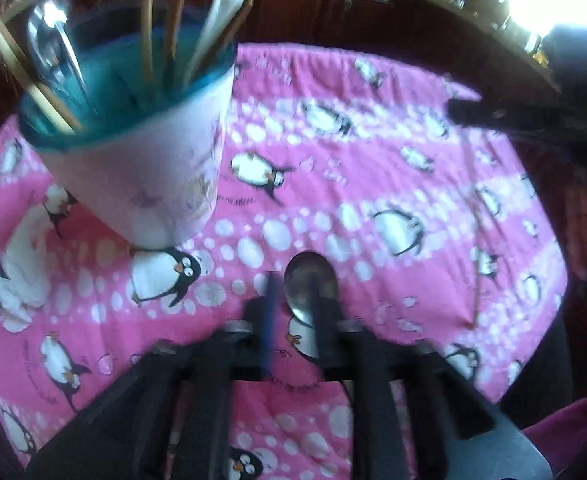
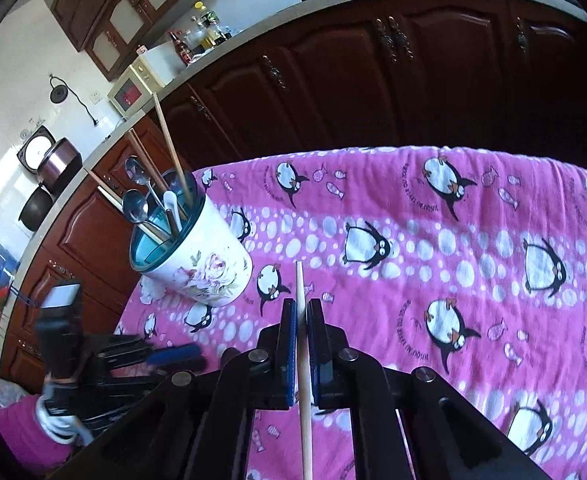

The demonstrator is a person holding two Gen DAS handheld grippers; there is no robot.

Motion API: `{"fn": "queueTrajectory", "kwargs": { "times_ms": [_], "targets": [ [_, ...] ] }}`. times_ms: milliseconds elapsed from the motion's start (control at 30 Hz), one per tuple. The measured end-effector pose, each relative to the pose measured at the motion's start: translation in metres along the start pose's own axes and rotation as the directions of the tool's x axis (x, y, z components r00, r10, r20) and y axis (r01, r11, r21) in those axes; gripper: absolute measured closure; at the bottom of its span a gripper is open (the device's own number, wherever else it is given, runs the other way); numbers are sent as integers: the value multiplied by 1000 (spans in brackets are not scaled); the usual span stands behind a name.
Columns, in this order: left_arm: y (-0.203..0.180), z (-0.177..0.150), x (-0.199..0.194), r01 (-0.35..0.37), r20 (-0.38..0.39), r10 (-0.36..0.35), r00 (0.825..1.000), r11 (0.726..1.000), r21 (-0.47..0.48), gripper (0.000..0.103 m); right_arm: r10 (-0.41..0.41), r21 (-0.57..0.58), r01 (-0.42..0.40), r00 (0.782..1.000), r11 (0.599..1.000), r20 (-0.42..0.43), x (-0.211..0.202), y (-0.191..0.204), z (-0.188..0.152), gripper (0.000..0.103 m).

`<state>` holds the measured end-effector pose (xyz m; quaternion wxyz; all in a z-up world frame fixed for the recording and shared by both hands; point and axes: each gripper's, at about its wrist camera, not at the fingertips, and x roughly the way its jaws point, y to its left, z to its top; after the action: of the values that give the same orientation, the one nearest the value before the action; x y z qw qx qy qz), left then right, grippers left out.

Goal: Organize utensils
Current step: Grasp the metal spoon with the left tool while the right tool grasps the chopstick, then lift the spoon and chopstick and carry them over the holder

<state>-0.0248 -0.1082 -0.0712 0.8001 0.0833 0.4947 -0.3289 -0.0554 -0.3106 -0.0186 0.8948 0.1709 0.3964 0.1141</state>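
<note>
Right tongs (image 2: 300, 344) clenched on chopstick (image 2: 302, 360); left tongs (image 1: 293, 320) parted, spoon (image 1: 311, 288) between, grip unclear.

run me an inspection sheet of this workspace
surface: pink penguin cloth, covers the table
job's things: floral utensil holder upright, holding spoons and chopsticks; metal spoon; loose chopstick
clutter: nothing seen
grippers: left gripper open, spoon between the jaws; right gripper shut on the chopstick
cables: black cord on wall
surroundings: dark wood cabinets, counter with bottles, pots
</note>
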Motion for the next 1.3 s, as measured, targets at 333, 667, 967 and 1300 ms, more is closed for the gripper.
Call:
{"fn": "queueTrajectory", "kwargs": {
  "times_ms": [333, 667, 967, 1300],
  "targets": [
    [-10, 14, 30, 41, -56, -35, 998, 995, 95, 97, -1, 29, 1, 1000, 1000, 1, -10, -7, -4, 98],
    [-11, 1, -33, 33, 86, -33, 996, 999, 3, 103, 36, -21, -35, 998, 999, 42, -29, 16, -5, 98],
    [-7, 8, -102, -9, 242, 21, 970, 999, -54, 103, 74, -87, -66, 993, 994, 96, -52, 46, 2, 98],
    [-2, 26, -143, -84, 306, 99, 947, 995, -63, 103, 103, -159, -79, 983, 984, 149, -69, 80, 26, 98]
  ]
}}
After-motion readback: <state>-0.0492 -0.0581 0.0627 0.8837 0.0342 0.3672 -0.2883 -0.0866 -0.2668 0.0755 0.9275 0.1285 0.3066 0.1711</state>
